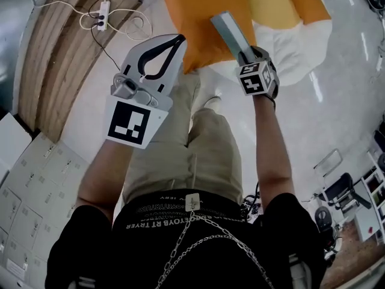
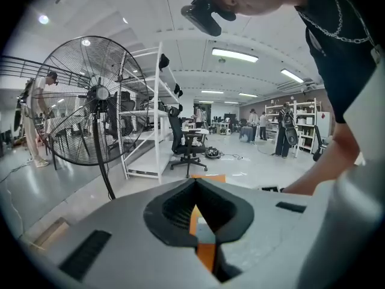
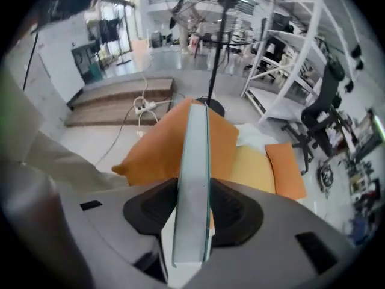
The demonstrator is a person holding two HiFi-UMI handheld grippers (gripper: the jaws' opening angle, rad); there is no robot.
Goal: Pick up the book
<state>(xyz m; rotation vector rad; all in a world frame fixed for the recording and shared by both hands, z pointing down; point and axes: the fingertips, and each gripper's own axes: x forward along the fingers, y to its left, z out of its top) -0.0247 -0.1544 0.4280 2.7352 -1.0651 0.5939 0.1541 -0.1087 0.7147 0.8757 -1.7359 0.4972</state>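
- While clamped edge-on between the jaws of the right gripper [image 3: 192,208], the book [image 3: 194,161], thin and pale, is up off the floor [image 1: 337,101], above an orange cushion [image 1: 198,17].
- Left gripper [image 1: 179,40]: jaws closed tip to tip, nothing in them, beside the book but apart from it.
- Yellow cushion [image 1: 271,5] and white cushion [image 1: 301,47] lie next to the orange one, probably touching.

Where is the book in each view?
Head view: top centre, book standing up from the right hand-held gripper.
Left gripper view: not made out.
Right gripper view: centre, edge-on between the jaws.
Shared landmark: orange cushion, in all three.
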